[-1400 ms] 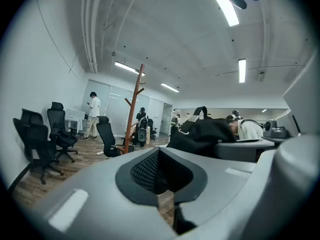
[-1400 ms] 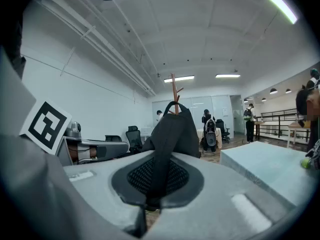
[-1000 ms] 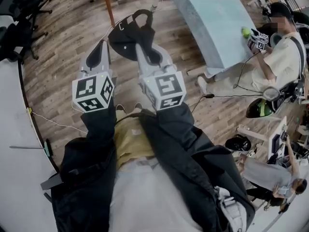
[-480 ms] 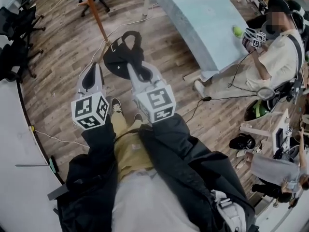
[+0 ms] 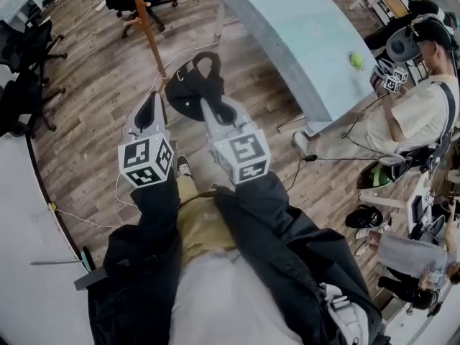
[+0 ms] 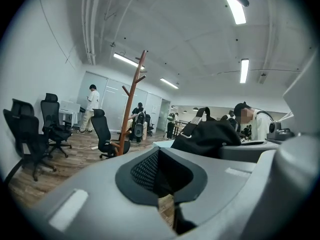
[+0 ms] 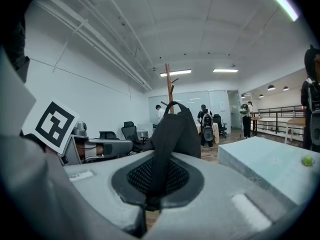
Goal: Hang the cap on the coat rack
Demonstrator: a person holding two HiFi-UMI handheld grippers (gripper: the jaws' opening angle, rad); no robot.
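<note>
A black cap (image 5: 192, 85) hangs out in front of me, and my right gripper (image 5: 213, 111) is shut on its edge. In the right gripper view the cap's dark fabric (image 7: 172, 129) runs up from between the closed jaws of the right gripper (image 7: 149, 194). Beside it, my left gripper (image 5: 152, 108) is shut with nothing in it, and the cap (image 6: 215, 134) shows to the right of its jaws (image 6: 159, 184). The wooden coat rack (image 5: 147, 31) stands just beyond the grippers on the left; its pegged pole (image 6: 129, 104) rises ahead.
A long pale-teal table (image 5: 302, 34) with a green ball (image 5: 355, 60) on it runs along the right. A seated person (image 5: 410, 113) is beyond it. Black office chairs (image 5: 29, 70) stand at left, by a white desk (image 5: 21, 228). A cable (image 5: 93, 218) lies on the wood floor.
Both grippers and the cap have come nearer the coat rack; more of its pole shows beside the left gripper. The grip on the cap is unchanged.
</note>
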